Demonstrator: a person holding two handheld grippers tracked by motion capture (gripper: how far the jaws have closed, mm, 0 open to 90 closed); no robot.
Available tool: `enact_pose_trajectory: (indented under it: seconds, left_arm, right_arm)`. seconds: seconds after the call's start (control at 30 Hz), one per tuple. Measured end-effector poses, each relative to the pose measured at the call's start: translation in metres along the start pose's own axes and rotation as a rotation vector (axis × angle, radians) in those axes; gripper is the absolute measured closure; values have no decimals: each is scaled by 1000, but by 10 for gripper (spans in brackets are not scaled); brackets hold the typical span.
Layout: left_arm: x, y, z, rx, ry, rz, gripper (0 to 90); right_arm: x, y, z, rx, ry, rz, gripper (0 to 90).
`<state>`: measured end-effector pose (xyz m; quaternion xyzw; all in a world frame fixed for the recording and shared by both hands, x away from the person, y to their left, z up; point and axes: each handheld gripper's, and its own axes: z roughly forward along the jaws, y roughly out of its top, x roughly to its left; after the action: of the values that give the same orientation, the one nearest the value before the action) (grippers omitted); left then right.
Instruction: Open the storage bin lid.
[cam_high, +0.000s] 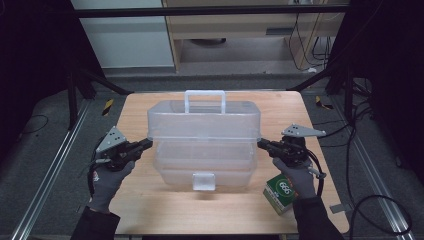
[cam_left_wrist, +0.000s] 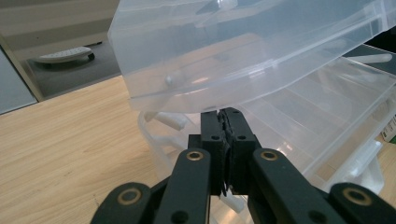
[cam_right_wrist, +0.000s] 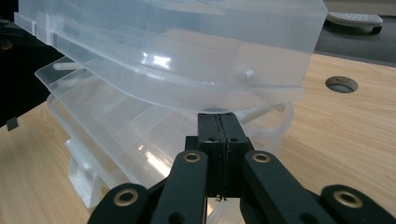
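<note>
A clear plastic toolbox stands in the middle of the wooden table (cam_high: 150, 200). Its lid (cam_high: 204, 120), with a handle (cam_high: 205, 100) on top, is raised and tilted above the base (cam_high: 205, 162). My left gripper (cam_high: 148, 143) is shut, with its tips against the underside of the lid's left rim. My right gripper (cam_high: 260, 143) is shut in the same way under the right rim. In the left gripper view the closed tips (cam_left_wrist: 225, 113) touch the lid (cam_left_wrist: 243, 51) from below. In the right gripper view the tips (cam_right_wrist: 219, 116) meet the lid (cam_right_wrist: 177, 51) above the open base (cam_right_wrist: 116, 130).
A small green carton (cam_high: 283, 192) lies on the table by the person's right hand. The box's front latch (cam_high: 204, 181) hangs loose at the base's front. A round hole (cam_right_wrist: 342, 84) is cut into the tabletop beyond the box. Cables trail over the floor at the right.
</note>
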<state>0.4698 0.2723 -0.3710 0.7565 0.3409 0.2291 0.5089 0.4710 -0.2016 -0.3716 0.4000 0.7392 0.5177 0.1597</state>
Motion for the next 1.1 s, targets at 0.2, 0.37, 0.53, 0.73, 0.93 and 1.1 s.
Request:
enact_pose_trajectory:
  seconds: [0.2, 0.37, 0.53, 0.73, 0.93, 1.1]
  left_arm:
    - [-3, -2, 2, -3, 14, -1, 842]
    - [-1, -8, 2, 10, 93, 5, 768]
    - [-1, -6, 7, -2, 125, 18, 657]
    - [-2, -2, 17, -8, 146, 52, 618]
    - [0, -1, 22, -26, 138, 63, 603]
    - [1, -1, 22, -29, 143, 74, 616]
  right_arm:
    - [-1, -2, 0, -2, 0, -2, 899]
    - [-1, -3, -1, 1, -1, -5, 899]
    - [0, -3, 0, 10, -2, -8, 899]
    - [0, -3, 1, 8, 0, -6, 899]
    - [-1, -3, 1, 10, 0, -8, 899]
    - [0, -3, 2, 12, 1, -9, 898]
